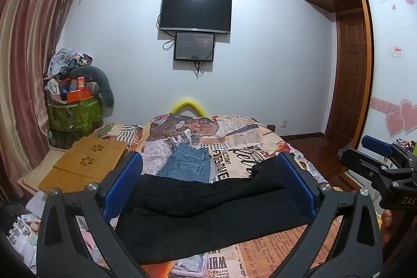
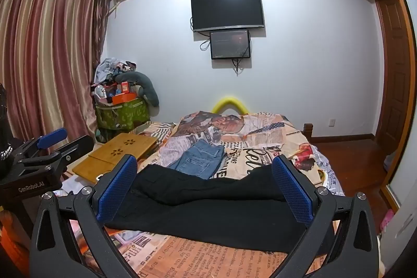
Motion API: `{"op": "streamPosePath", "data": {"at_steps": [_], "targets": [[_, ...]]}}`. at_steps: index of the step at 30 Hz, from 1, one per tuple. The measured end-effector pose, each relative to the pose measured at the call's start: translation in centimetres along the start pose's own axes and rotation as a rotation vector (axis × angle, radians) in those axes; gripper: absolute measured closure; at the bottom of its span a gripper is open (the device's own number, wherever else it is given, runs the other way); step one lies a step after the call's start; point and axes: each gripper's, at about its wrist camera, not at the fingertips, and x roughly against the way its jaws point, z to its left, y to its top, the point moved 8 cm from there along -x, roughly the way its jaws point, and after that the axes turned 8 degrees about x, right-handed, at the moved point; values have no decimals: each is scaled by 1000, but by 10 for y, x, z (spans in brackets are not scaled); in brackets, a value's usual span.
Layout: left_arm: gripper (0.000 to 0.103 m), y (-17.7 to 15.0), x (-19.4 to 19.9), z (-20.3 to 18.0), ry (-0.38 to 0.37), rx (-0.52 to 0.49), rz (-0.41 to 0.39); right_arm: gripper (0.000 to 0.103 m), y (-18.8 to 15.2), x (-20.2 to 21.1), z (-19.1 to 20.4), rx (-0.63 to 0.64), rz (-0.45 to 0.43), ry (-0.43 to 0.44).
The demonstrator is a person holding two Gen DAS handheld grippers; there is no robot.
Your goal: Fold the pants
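Newsprint-patterned bed (image 1: 273,252) carries black pants (image 1: 208,210) lying crosswise near its close end — folded blue jeans (image 1: 187,163) just beyond. Left gripper (image 1: 208,186) and right gripper (image 2: 206,189) both hover spread wide, holding nothing.

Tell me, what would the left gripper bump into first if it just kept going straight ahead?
Probably the black pants lying across the bed. The left gripper is open, with its blue fingers framing them. Beyond lie the blue jeans. If it passes above the cloth, it may miss both; the height is hard to judge.
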Motion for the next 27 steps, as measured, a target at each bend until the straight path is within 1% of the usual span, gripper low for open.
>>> {"op": "streamPosePath", "data": {"at_steps": [27], "targets": [[0,0,0,-1,0,-1,-2,0,0,-1,-2,-1,2,-1]]}}
